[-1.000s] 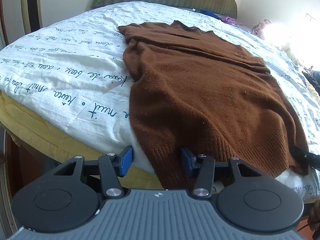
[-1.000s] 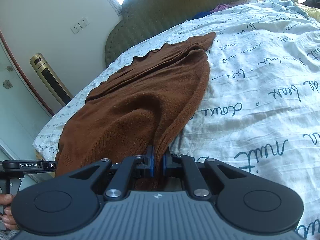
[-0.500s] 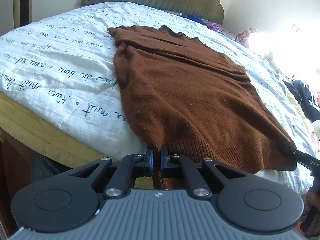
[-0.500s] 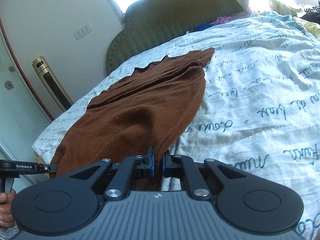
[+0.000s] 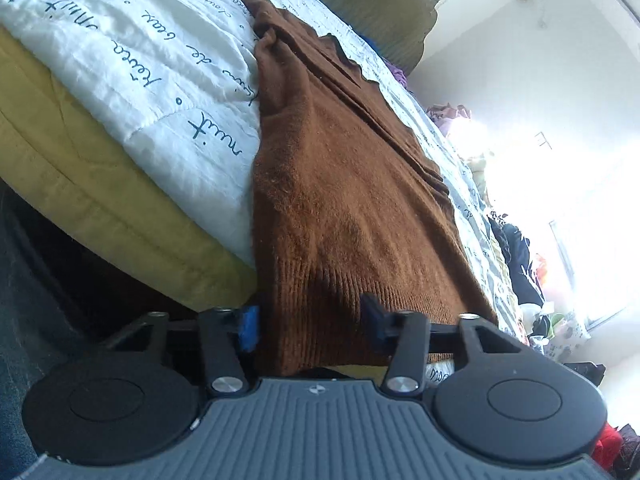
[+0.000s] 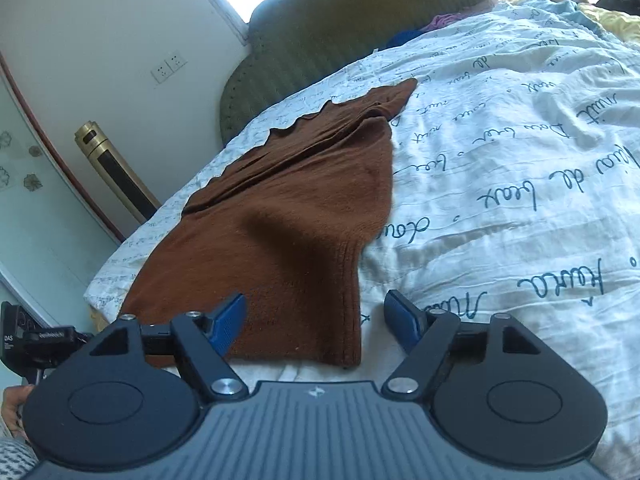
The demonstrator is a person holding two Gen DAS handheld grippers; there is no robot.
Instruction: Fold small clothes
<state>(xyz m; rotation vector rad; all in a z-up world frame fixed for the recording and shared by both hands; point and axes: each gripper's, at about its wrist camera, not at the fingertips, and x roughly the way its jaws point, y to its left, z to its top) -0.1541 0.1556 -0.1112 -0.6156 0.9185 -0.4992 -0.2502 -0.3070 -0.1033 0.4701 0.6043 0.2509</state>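
A brown knit sweater (image 5: 352, 184) lies lengthwise on the white bed cover (image 5: 152, 60) printed with script, its ribbed hem at the near edge. My left gripper (image 5: 311, 324) is opening at the hem's left corner. Its blue pads stand well apart, and the cloth hangs between them over the bed's edge. In the right wrist view the sweater (image 6: 296, 208) rests flat. My right gripper (image 6: 316, 320) is opening, and the hem's right corner lies loose between its spread pads. The left gripper (image 6: 40, 338) shows at the far left of that view, with a hand (image 6: 12, 404) below it.
A green padded headboard (image 6: 340, 32) closes the far end of the bed. A gold tower appliance (image 6: 116, 176) stands by the wall. The yellow mattress side (image 5: 100, 200) drops below the cover. Piled clothes (image 5: 516, 256) lie at the right.
Both grippers were shut on the hem corners half a second ago and have since spread apart. The left gripper has rolled and dropped toward the bed's edge. The sweater has settled on the cover.
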